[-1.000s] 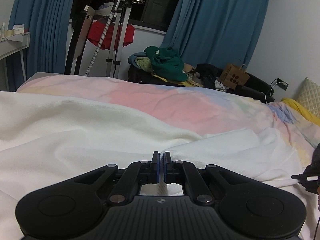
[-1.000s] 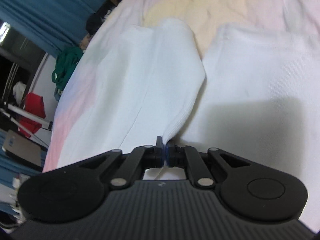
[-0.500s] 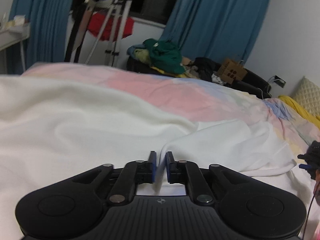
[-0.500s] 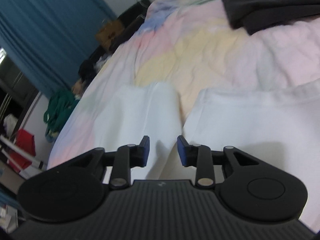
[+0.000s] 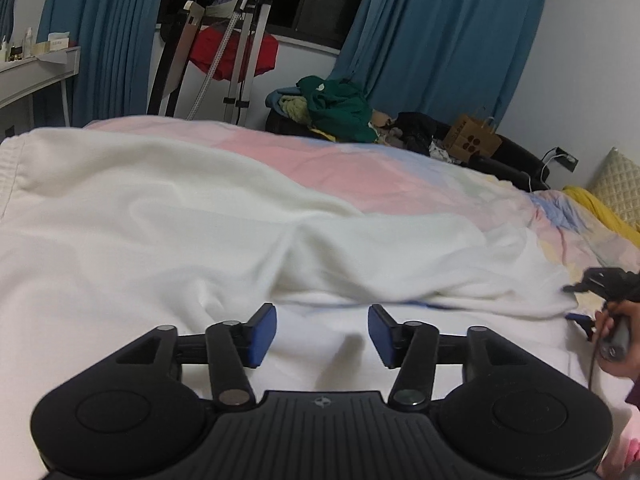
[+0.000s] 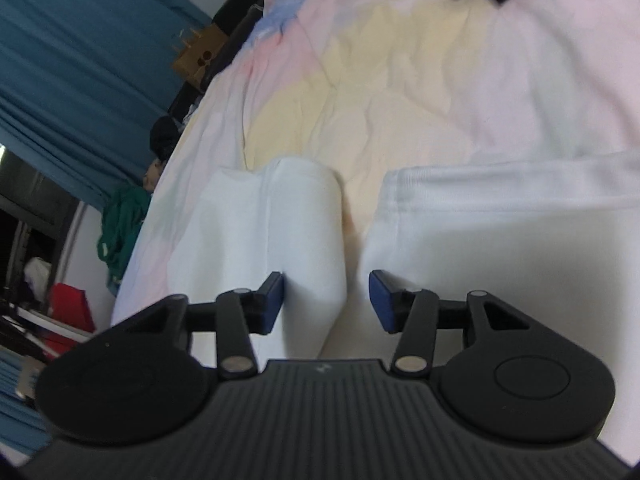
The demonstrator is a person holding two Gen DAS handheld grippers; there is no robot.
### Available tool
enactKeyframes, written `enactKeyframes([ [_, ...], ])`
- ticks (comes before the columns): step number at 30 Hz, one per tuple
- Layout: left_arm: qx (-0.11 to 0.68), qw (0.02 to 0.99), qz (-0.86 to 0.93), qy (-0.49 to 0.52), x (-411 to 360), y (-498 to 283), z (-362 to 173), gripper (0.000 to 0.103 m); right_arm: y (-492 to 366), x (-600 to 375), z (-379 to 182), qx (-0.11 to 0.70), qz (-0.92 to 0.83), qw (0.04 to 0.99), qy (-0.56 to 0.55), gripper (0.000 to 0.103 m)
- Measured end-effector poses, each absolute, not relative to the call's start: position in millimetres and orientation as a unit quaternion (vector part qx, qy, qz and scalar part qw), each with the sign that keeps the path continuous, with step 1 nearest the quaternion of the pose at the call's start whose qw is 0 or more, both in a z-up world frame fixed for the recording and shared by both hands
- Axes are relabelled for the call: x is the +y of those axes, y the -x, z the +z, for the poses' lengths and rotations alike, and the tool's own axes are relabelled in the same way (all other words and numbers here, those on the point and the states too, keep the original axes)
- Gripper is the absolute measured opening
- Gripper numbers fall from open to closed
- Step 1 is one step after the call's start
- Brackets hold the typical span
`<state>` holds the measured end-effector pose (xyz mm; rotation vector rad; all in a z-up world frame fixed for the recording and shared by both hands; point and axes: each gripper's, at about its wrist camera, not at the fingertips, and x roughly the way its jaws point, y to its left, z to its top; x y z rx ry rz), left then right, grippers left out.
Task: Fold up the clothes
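Both grippers now apparently off garment.

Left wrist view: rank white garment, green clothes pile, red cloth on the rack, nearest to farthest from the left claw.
1. White garment: directly under and ahead of the open left claw, on the bed.
2. Green clothes pile: beyond the bed's far edge, centre-right.
3. Red cloth: on the rack by the window, upper left, behind the pile.

One white garment, two tools.
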<state>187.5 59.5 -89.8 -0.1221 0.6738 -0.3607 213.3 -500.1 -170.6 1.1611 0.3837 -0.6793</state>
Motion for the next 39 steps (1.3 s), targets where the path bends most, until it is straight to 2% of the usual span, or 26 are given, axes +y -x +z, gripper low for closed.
enactKeyframes([
  [3, 0.336, 0.924, -0.174, 0.052, 53.6, -187.8, -95.3, 0.061, -228.7, -509.8, -179.3, 0.158, -0.282, 0.774, -0.545, 0.048],
  [4, 0.338, 0.923, -0.174, 0.049, 51.7, -187.8, -97.2, 0.062, -235.4, -512.4, -180.9, 0.158, -0.272, 0.779, -0.543, 0.035],
  [5, 0.341, 0.923, -0.173, 0.047, 49.7, -187.9, -99.0, 0.064, -241.1, -512.5, -179.4, 0.157, -0.27, 0.788, -0.531, 0.012],
  [8, 0.348, 0.921, -0.172, 0.039, 43.8, -188.1, -104.6, 0.067, -253.8, -504.5, -164.1, 0.147, -0.281, 0.825, -0.467, 0.009],
  [12, 0.353, 0.919, -0.174, 0.041, 46.9, -191.0, -102.4, 0.069, -250.9, -496.3, -135.3, 0.085, -0.302, 0.859, -0.406, 0.008],
  [18, 0.359, 0.915, -0.178, 0.045, 52.5, -195.6, -98.1, 0.072, -259.0, -506.3, -170.4, 0.158, -0.345, 0.831, -0.406, 0.009],
  [23, 0.349, 0.92, -0.175, 0.036, 56.7, -186.5, -86.8, 0.08, -250.3, -497.2, -158.5, 0.173, -0.336, 0.836, -0.398, 0.013],
  [28, 0.334, 0.929, -0.155, 0.045, 76.1, -167.0, -67.6, 0.084, -216.4, -468.9, -125.8, 0.19, -0.335, 0.846, -0.369, 0.017],
  [33, 0.33, 0.931, -0.098, 0.121, 131.1, -142.1, -57.9, 0.096, -173.6, -440.5, -99.2, 0.203, -0.305, 0.854, -0.369, 0.032],
  [36, 0.327, 0.926, -0.058, 0.183, 171.7, -126.6, -54.3, 0.098, -150.6, -426.6, -85.9, 0.209, -0.289, 0.858, -0.368, 0.038],
  [38, 0.324, 0.919, -0.031, 0.223, 198.8, -116.3, -51.9, 0.098, -137.5, -422.8, -81.6, 0.207, -0.275, 0.859, -0.379, 0.054],
  [39, 0.322, 0.915, -0.017, 0.243, 212.3, -111.2, -50.7, 0.098, -130.9, -420.8, -79.4, 0.205, -0.268, 0.859, -0.385, 0.057],
])
